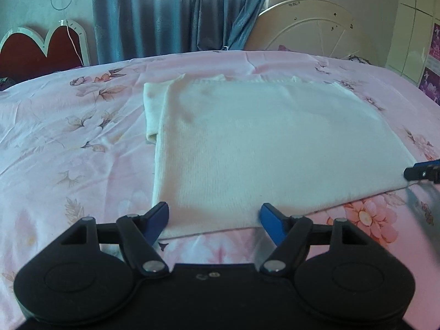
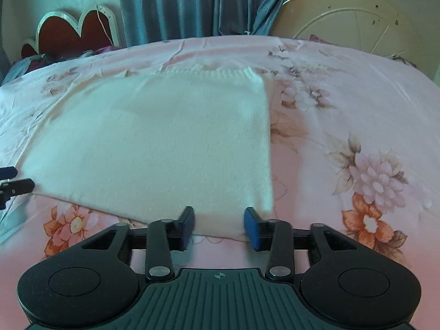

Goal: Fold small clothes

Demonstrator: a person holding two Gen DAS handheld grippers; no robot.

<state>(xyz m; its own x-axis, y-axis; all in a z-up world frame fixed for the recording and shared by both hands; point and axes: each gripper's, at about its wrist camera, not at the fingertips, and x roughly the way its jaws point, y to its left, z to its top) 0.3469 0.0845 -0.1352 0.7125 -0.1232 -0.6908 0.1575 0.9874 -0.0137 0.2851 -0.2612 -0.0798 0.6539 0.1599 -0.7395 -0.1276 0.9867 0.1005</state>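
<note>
A white knitted garment lies flat and folded on the pink floral bed sheet. One sleeve pokes out at its far left side. My left gripper stands open over the garment's near left corner, its blue fingers wide apart with the hem lying flat between them. My right gripper straddles the near right corner with a narrower gap, and its pads do not press the cloth. Each gripper's tip also shows in the other's view: the right gripper and the left gripper.
A red heart-shaped headboard stands at the far left of the bed. Blue curtains hang behind. A round cream tabletop leans against the far wall, with a pale cabinet beside it.
</note>
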